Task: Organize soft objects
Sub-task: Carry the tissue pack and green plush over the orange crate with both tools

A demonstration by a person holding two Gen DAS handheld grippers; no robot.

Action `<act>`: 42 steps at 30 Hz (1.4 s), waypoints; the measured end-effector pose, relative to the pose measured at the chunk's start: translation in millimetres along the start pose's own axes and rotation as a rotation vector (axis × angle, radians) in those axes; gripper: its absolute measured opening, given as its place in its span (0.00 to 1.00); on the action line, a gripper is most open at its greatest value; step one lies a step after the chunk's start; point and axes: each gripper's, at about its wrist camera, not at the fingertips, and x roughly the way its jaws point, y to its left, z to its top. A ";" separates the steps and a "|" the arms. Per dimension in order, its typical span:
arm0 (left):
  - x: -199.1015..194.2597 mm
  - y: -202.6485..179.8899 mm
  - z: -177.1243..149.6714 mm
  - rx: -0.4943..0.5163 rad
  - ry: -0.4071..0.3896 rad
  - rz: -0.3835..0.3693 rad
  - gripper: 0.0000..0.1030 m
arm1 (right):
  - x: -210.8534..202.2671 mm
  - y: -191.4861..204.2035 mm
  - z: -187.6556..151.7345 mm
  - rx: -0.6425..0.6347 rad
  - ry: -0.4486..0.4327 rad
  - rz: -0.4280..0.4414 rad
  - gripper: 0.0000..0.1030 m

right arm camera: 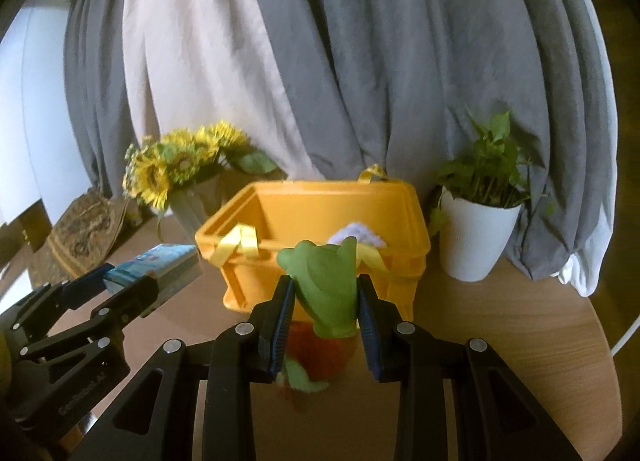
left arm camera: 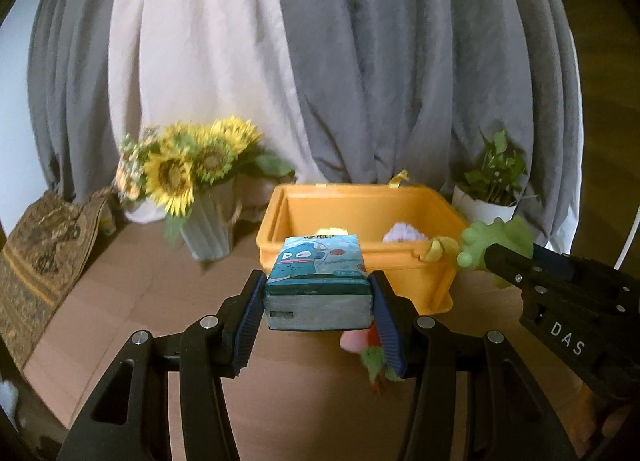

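Observation:
My left gripper is shut on a blue tissue pack with a cartoon print, held above the table just in front of the orange bin. My right gripper is shut on a green plush toy, held in front of the bin. The bin holds a white-purple soft item, also seen in the right wrist view. The right gripper with the green plush shows at the right of the left wrist view. The left gripper with the tissue pack shows at the left of the right wrist view.
A vase of sunflowers stands left of the bin, and a white potted plant stands to its right. A patterned cushion lies at far left. A pink and green soft toy lies on the wooden table below the left gripper. Grey and white curtains hang behind.

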 end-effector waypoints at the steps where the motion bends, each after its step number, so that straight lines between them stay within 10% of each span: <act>1: 0.8 1.8 3.3 0.006 -0.007 -0.005 0.50 | 0.3 1.4 2.0 0.008 -0.008 -0.006 0.32; 42: 116.7 31.6 88.2 0.073 -0.094 -0.143 0.50 | 95.7 10.8 77.0 0.053 -0.082 -0.092 0.32</act>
